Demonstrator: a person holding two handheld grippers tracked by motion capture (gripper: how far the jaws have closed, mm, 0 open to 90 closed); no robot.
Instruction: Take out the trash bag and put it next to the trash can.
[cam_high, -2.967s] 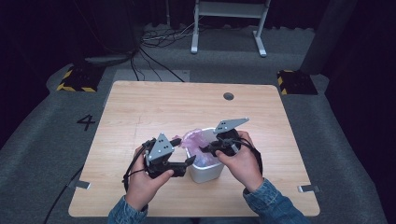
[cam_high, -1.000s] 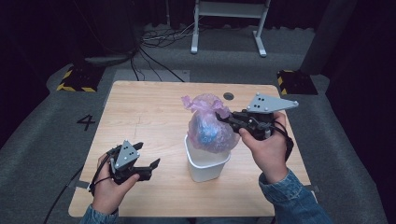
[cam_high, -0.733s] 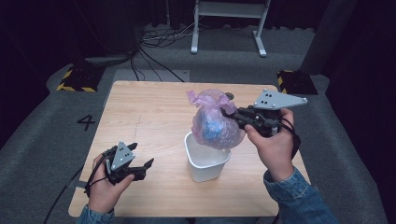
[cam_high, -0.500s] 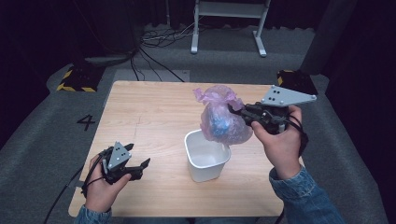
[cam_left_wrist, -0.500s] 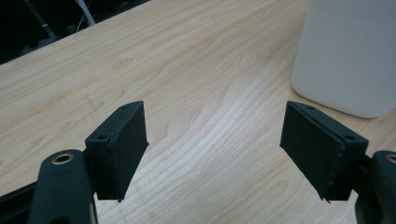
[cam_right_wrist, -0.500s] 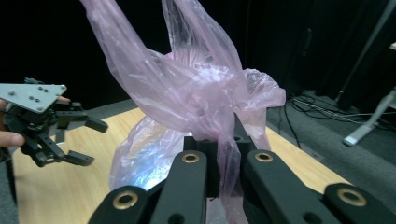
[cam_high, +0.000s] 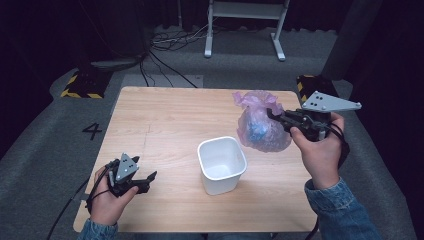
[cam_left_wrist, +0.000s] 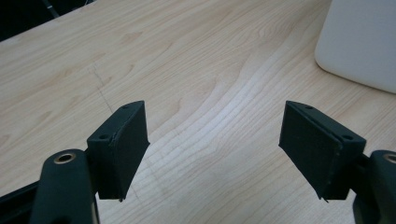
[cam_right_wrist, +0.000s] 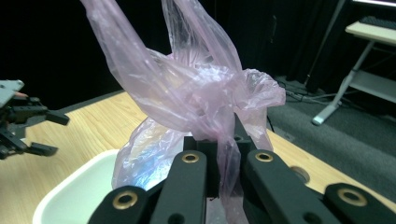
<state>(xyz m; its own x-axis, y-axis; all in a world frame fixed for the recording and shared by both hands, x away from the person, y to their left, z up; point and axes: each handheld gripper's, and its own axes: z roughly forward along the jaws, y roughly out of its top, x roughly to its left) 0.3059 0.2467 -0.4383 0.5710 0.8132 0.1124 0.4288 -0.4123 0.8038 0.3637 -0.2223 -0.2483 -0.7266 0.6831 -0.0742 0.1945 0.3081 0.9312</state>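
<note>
Left claw (cam_high: 142, 181), at 7 o'clock on the worktop (cam_high: 165, 120), rests with jaws apart and nothing between them. White bin (cam_high: 221, 165) stands at centre, emptied. Right claw (cam_high: 274, 116), at 2 o'clock, is clamped on the knotted neck of the purple bag (cam_high: 261, 129), which hangs clear of the bin. Risk: the thin film could tear or slip from the narrow pinch, dropping the load onto the worktop's far edge.
</note>
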